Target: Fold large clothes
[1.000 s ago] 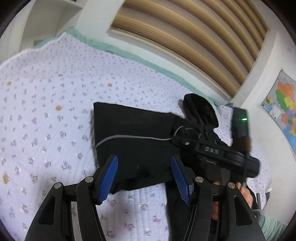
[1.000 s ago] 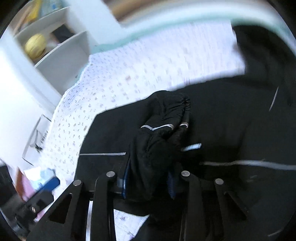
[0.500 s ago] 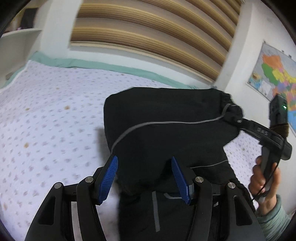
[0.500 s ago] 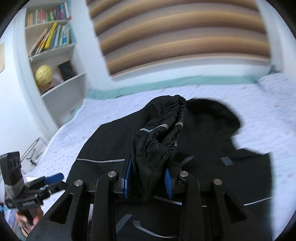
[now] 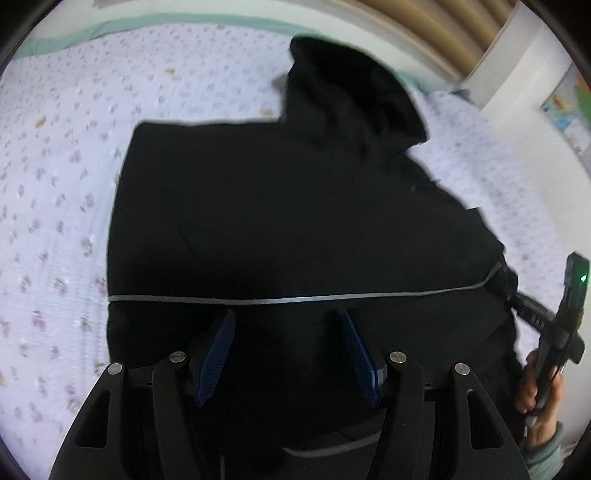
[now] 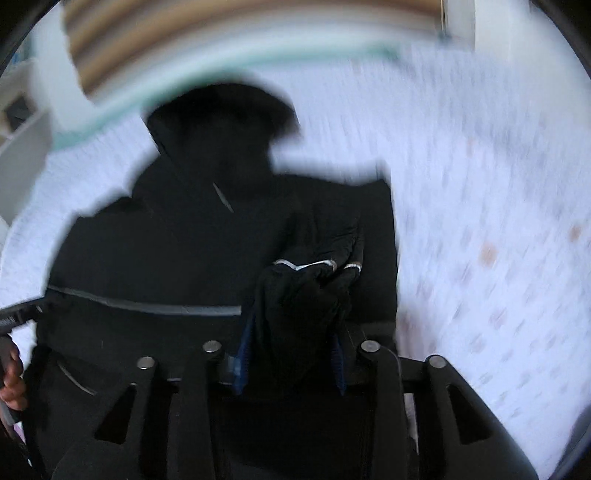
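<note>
A large black hooded jacket with thin grey stripes lies spread on a floral bedspread, hood toward the far wall. My left gripper is open and empty, hovering over the jacket's lower part. My right gripper is shut on a bunched black sleeve cuff with grey trim, held over the jacket body. The right gripper also shows at the right edge of the left wrist view, at the jacket's side.
The bed extends around the jacket on all sides. A teal bed edge and a striped wall lie beyond. A map hangs on the wall at right. White shelves stand at left.
The right gripper has carried the sleeve cuff across and down over the jacket body. The left gripper has moved forward over the jacket, still open. Both views swung downward.
</note>
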`<state>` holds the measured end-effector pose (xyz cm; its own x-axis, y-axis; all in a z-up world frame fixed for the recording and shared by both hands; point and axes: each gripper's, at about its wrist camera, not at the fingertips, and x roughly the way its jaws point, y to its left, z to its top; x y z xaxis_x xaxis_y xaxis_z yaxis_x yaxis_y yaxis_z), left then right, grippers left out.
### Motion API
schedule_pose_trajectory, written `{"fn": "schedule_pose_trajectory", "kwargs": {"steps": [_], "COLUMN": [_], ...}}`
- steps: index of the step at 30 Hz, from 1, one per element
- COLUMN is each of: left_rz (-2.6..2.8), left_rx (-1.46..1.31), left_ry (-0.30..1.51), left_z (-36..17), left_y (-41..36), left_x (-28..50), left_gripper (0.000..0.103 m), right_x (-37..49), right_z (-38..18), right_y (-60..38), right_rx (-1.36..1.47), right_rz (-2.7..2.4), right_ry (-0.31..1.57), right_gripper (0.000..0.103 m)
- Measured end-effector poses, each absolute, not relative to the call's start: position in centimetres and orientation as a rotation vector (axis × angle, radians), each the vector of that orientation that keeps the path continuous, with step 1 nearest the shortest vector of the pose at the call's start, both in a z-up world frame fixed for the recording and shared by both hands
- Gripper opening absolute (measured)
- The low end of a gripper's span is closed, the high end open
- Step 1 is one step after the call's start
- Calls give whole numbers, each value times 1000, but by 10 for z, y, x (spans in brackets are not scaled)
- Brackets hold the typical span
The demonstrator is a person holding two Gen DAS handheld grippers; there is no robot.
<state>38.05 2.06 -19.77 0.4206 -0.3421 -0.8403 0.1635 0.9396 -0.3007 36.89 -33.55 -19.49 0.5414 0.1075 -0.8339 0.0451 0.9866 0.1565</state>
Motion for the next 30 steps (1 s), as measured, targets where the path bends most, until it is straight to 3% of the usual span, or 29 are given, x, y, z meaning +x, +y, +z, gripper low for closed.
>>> {"fn": "schedule_pose_trajectory", "kwargs": {"steps": [2,7,12,16,21,24,30], "left_rz": [-308,-314,-408,-352,-282,-274,-276], "left_rx": [-157,-122,-272,-247,-214,-175,-122], "left_ry": [1086,1067,935,965,1039,1017,1001], "left_z": [-199,-176,-130,-146,-207,-208,-187], "left_y": [16,14,30,21,22,15,9], "left_x": [379,370,362,385,407,406,394], "left_gripper": [61,62,62,62,62,62,62], "right_x": [366,361,338,359,416,429,414], "right_z": [-217,-198,-131,-116,-178,-222,-199], "right_y": [-339,-342,-342,-307,-278,-288,-293], "right_rx": [180,161,176,68,-3,18,34], "right_rz": [56,63,51,53,23,6,36], "right_ry": [994,1005,812,794,976,1033,1033], "right_gripper": [43,49,80,80,70,71,67]}}
